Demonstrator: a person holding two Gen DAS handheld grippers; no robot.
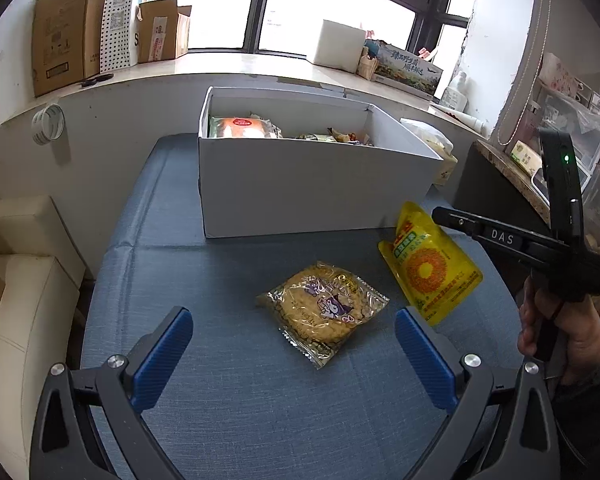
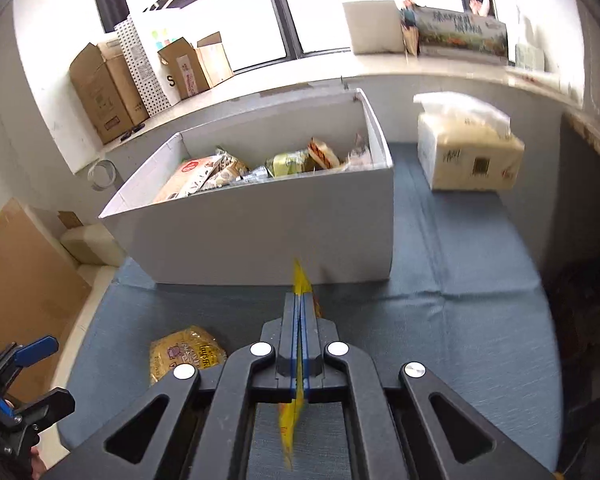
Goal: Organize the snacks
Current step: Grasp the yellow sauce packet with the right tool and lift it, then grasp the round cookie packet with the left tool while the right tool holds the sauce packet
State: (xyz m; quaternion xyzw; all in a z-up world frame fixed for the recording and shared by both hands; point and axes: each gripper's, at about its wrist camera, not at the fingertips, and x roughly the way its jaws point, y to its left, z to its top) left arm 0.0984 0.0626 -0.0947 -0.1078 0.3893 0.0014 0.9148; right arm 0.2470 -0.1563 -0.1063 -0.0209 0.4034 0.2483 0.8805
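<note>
Beneath a bright window, a blue woven cloth covers the counter (image 1: 228,400). The right gripper (image 2: 300,300) pinches a glossy yellow pouch (image 1: 430,268), best lifted clear of the white cardboard box (image 1: 300,196) rim. The left gripper (image 1: 294,344) gapes wide near a crinkly wrapped round cake (image 1: 322,310).

Both wrist views look steeply down, close over the blue table (image 1: 236,400), sharing the white box (image 1: 300,184).

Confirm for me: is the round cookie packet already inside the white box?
No. The cookie packet lies on the blue tabletop in front of the white box, between the open left tool's fingers.
</note>
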